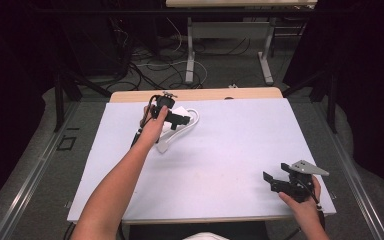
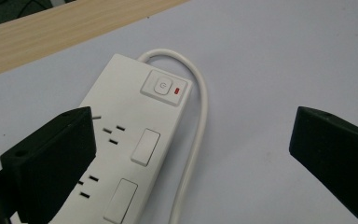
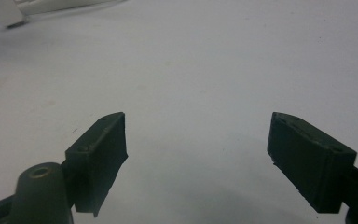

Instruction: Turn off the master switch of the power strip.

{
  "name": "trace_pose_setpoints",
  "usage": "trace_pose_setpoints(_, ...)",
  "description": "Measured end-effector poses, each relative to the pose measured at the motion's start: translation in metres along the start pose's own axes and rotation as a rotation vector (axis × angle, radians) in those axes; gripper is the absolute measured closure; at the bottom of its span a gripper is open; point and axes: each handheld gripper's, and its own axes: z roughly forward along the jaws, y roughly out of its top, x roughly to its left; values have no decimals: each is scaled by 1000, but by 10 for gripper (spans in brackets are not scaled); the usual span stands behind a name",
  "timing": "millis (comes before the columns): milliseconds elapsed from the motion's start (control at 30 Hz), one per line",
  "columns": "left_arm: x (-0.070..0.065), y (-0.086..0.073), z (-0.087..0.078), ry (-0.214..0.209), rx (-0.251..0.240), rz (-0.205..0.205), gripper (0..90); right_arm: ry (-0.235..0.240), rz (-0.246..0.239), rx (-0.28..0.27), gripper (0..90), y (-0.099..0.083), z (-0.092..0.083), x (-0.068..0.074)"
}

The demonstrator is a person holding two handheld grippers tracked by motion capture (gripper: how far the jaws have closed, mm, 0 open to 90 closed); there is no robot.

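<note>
We see one pale lilac table sheet, one white plastic power strip with a looped white cord and a lit red lamp, lying just below our left gripper, jaws spread wide; our right gripper, also spread, sits well apart

Dim, dark-edged high view, soft blur throughout, murky greenish right gripper view
</note>
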Motion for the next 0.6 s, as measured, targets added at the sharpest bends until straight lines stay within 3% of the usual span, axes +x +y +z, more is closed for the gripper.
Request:
trace_pose_setpoints(400,-7,-29,-40,-69,-77,25,3,-1,-5,-8,193,0,-3,-2)
trace_pose_setpoints(600,-11,-46,-61,-96,-118,13,3,-3,-1,-1,193,1,-4,-1)
